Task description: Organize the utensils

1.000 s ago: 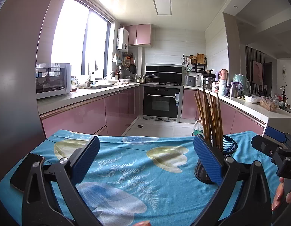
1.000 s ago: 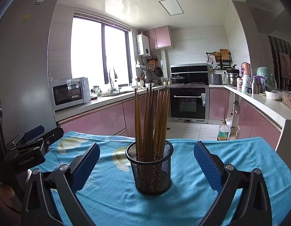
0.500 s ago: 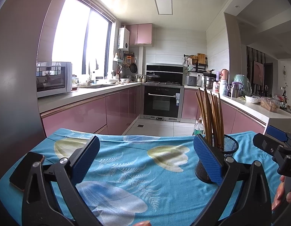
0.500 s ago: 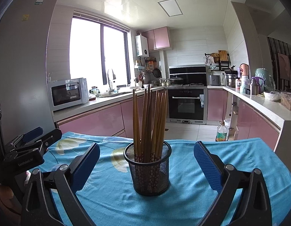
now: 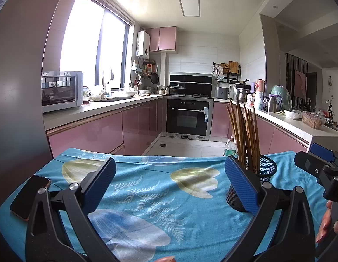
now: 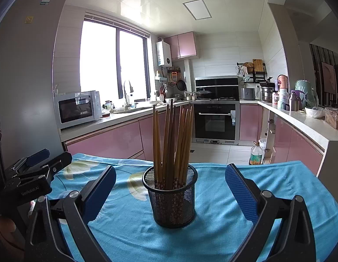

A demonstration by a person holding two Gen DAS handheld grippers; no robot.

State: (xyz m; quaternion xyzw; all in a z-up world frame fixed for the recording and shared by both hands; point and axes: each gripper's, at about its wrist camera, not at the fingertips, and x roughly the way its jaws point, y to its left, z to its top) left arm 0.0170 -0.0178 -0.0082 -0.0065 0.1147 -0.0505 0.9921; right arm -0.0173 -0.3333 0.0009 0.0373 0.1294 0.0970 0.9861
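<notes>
Chopsticks (image 6: 172,144), a bundle of long brown wooden ones, stand upright and slightly fanned in the black wire-mesh cylindrical holder (image 6: 172,198), which rests on the turquoise tablecloth printed with pale leaves and flowers (image 6: 212,229). Your right gripper (image 6: 170,187) faces that holder squarely, its blue-padded fingers spread wide to either side of it and touching neither the mesh nor the chopsticks. Your left gripper (image 5: 170,185) sits to the left of the holder with its fingers just as wide apart and nothing between them but cloth; from its camera the holder (image 5: 256,183) appears partly behind the right-hand blue pad (image 5: 241,185). Far left of the holder, at the cloth's edge, lies a dark flat smartphone (image 5: 30,193). Beyond the holder runs the kitchen: pink glossy cabinets (image 6: 107,142), a white microwave oven (image 6: 78,109) on the counter to the left, and a black built-in oven (image 6: 214,122) straight behind.
</notes>
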